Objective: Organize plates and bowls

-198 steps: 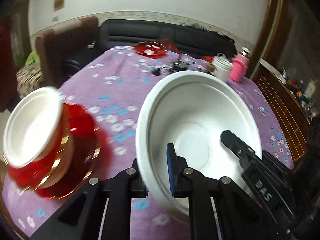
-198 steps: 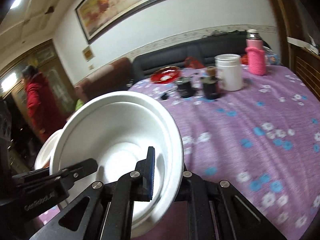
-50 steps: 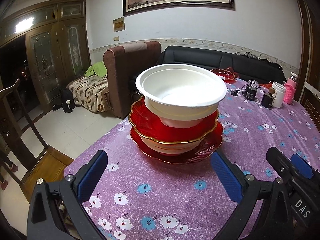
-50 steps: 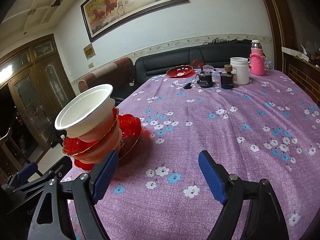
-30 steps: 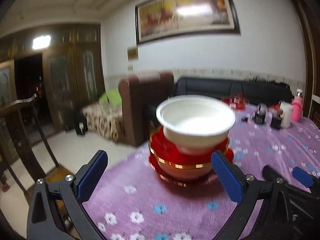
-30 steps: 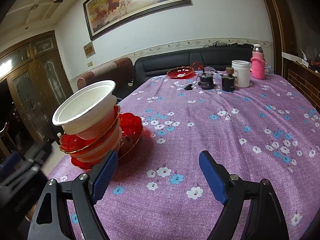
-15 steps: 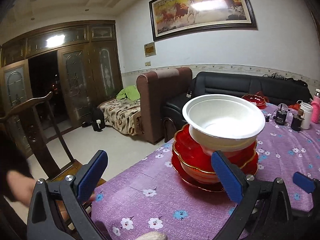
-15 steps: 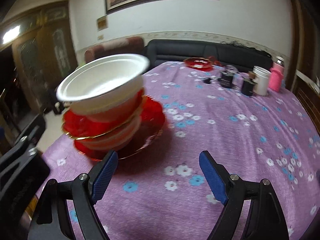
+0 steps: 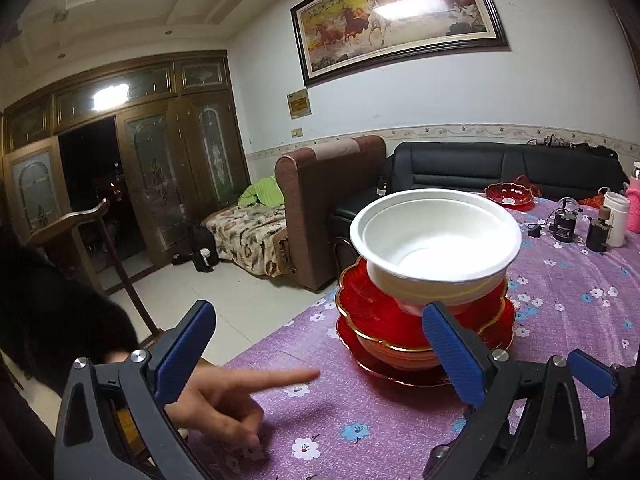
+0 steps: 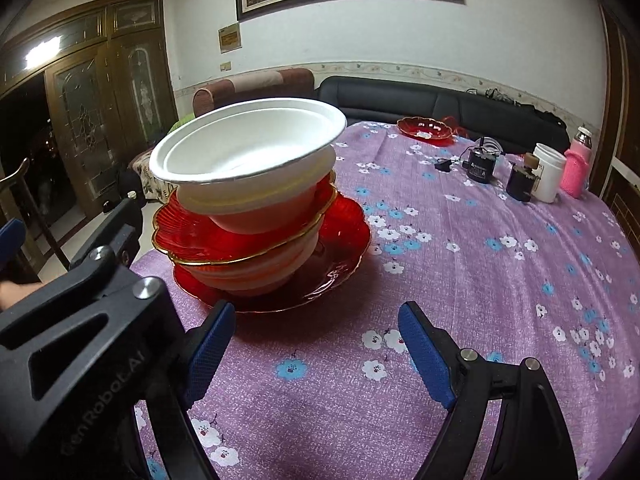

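A stack of dishes stands near the table's left edge: white bowls [image 9: 436, 232] [image 10: 248, 156] nested on top of a red gold-rimmed bowl [image 9: 368, 308] [image 10: 188, 236], over a pale bowl, all on a red plate [image 10: 340, 256]. My left gripper [image 9: 316, 344] is open, nothing between its blue pads, just in front of the stack. My right gripper [image 10: 316, 344] is open too, empty, with its left pad close to the red plate's front rim. A person's hand [image 9: 224, 396] points a finger across the purple cloth between my left fingers.
The purple flowered tablecloth [image 10: 480, 264] covers the table. At the far end stand another red dish [image 10: 426, 126], two dark jars [image 10: 480, 164], a white cup [image 10: 548, 176] and a pink bottle [image 10: 576, 164]. A wooden chair [image 9: 92, 236] and sofas lie beyond the table's left edge.
Both grippers, earlier shut on a white bowl's rim, have let it go onto the stack and stand open. The left view has swung left, and a pointing hand has come onto the cloth.
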`<state>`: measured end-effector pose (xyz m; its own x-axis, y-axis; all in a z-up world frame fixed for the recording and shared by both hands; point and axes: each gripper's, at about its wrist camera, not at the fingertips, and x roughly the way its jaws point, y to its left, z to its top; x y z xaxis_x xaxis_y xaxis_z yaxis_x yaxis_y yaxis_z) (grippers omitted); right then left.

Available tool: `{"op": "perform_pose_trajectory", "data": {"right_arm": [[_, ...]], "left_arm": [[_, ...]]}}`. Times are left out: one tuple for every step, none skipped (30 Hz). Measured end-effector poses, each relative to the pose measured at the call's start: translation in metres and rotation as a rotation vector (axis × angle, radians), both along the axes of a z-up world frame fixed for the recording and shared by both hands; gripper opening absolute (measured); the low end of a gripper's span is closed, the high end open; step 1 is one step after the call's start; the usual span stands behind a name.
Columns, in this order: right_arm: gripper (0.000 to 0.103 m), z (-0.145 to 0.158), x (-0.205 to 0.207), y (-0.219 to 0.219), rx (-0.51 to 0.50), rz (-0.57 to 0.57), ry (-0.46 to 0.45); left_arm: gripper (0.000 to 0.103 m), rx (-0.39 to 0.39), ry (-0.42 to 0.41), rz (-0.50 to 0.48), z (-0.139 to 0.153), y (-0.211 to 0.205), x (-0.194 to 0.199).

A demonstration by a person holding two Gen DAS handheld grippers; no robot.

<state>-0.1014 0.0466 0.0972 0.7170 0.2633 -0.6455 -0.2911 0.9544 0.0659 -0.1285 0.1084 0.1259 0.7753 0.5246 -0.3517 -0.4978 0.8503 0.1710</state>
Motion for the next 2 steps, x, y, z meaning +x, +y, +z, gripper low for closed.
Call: {"op": "perform_pose_trajectory", "data": {"right_arm": [[0.088, 0.0005, 0.0008, -0.0031, 0.008, -0.003, 0.003], [0.088, 0.0011, 0.0014, -0.0053, 0.010, -0.006, 0.005]], "left_arm": [[0.103, -0.001, 0.000, -0.006, 0.0013, -0.0029, 0.0010], [0.103, -0.004, 0.001, -0.011, 0.0019, -0.0043, 0.0021]]}}
